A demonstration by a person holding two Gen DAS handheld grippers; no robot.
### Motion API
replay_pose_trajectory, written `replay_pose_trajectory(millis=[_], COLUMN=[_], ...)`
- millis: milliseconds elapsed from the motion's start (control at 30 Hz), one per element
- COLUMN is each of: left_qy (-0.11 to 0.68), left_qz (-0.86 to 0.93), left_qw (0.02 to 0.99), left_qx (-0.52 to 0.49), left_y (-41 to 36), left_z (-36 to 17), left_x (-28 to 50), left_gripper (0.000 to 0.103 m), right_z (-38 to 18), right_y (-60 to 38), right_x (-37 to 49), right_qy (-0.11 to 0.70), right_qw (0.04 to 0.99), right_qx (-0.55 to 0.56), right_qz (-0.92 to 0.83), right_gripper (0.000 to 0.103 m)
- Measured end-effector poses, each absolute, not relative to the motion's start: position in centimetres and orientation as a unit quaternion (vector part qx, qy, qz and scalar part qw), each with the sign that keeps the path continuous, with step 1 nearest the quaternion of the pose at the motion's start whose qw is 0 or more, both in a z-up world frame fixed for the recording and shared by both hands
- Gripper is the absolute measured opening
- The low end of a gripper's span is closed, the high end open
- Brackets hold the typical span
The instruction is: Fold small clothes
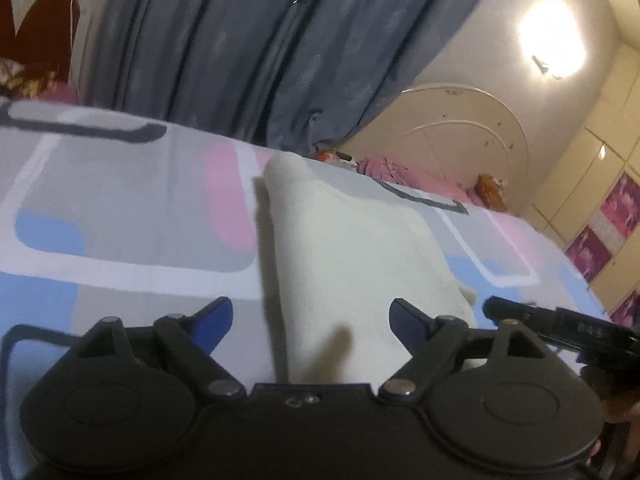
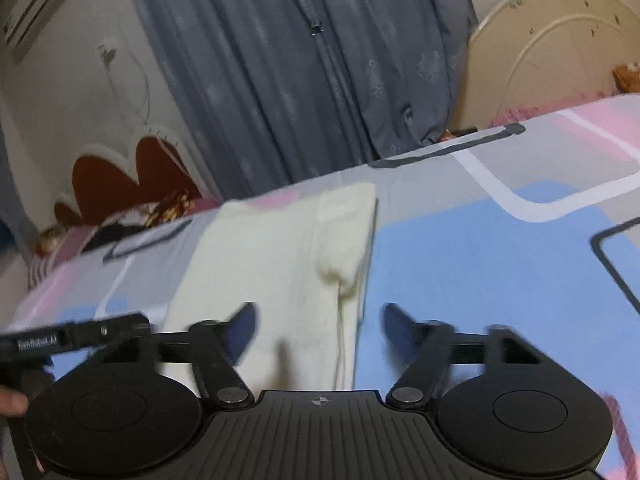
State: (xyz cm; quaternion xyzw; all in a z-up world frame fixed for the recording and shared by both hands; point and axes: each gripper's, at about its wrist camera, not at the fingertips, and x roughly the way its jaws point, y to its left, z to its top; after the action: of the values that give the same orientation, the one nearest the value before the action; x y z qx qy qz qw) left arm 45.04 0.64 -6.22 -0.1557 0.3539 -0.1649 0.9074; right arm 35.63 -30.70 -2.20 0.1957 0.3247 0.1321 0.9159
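Note:
A cream-white small garment (image 1: 344, 248) lies folded into a long strip on the patterned bed sheet (image 1: 120, 208). My left gripper (image 1: 312, 320) hangs over its near end, open, the blue pads wide apart and touching nothing. In the right wrist view the same garment (image 2: 280, 264) runs away from me, its right edge folded over. My right gripper (image 2: 318, 332) is open above that near end, with the cloth below the gap and not pinched. The other gripper's black body shows at the right edge in the left view and at the left edge in the right view.
The bed sheet (image 2: 480, 264) has grey, blue and pink blocks. Grey-blue curtains (image 1: 248, 48) hang behind the bed. A cream headboard (image 1: 464, 128) and pink bedding (image 1: 400, 172) lie at the far right. A wardrobe with pink panels (image 1: 608, 216) stands to the right.

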Motion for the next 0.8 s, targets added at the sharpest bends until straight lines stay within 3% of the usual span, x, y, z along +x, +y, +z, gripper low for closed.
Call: replay_pose_trajectory(millis=[200,300,500,567,800], left_qy=[0.393,0.380,0.387,0.395,0.413], left_qz=[-0.139,-0.141,-0.175,-0.190,-0.200], left_qw=[0.900,0.907,0.882,0.862,0.847], left_qx=[-0.125,-0.117,-0.202,-0.255,-0.267], left_y=[0.3,0.6,0.8,1.2,0.5], left_z=[-8.0,-7.6,-8.7,-9.7,-9.9], left_x=[47.5,47.1,48.7,49.6,51.5], left_gripper=[0.083,0.083,0.082,0.082,0.081], right_z=[-4.7,-3.3,-5.7,-6.5,-6.8], right_y=[-31.8,-33.6,-33.7,-34.0,-34.0], right_x=[41.3,40.3,42.4,43.0,45.6], right_qy=[0.383,0.346,0.397,0.393,0.396], right_qw=[0.899,0.903,0.861,0.851,0.835], right_qx=[0.188,0.231,0.273,0.301,0.318], right_qz=[0.097,0.107,0.164,0.176,0.212], right_gripper=[0.055,0.054,0.055,0.060,0.063])
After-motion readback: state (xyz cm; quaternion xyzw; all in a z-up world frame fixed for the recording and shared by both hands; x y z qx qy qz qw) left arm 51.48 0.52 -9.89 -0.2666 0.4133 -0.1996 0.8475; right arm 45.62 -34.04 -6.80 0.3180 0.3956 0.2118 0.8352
